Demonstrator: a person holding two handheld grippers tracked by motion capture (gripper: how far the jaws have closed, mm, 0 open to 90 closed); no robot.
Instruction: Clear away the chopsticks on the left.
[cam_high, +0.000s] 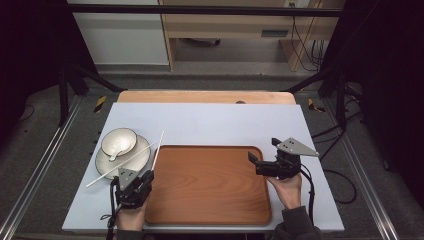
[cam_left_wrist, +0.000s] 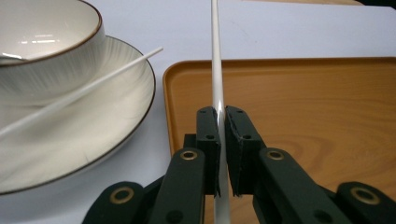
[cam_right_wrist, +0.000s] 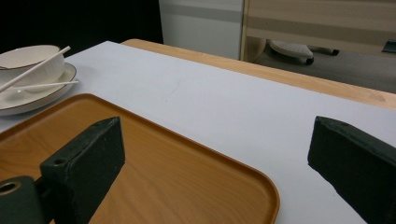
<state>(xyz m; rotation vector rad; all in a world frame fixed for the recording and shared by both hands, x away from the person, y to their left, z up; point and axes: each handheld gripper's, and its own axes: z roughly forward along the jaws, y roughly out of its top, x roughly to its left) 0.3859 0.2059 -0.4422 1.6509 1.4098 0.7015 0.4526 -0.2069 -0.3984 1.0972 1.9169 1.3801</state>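
left gripper (cam_left_wrist: 219, 154) pinching one white chopstick (cam_left_wrist: 215, 70) over wooden tray (cam_left_wrist: 303, 102) edge | other chopstick (cam_left_wrist: 84, 93) left of jaws, on plate (cam_left_wrist: 116, 126) | right gripper (cam_right_wrist: 215, 163) spread, empty | move just begun

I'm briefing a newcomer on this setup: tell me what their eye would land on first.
First, the big wooden tray at the middle of the white table. Next, the left gripper at the tray's left edge, shut on a white chopstick. Then the bowl on its plate at the left, a second chopstick lying across the plate.
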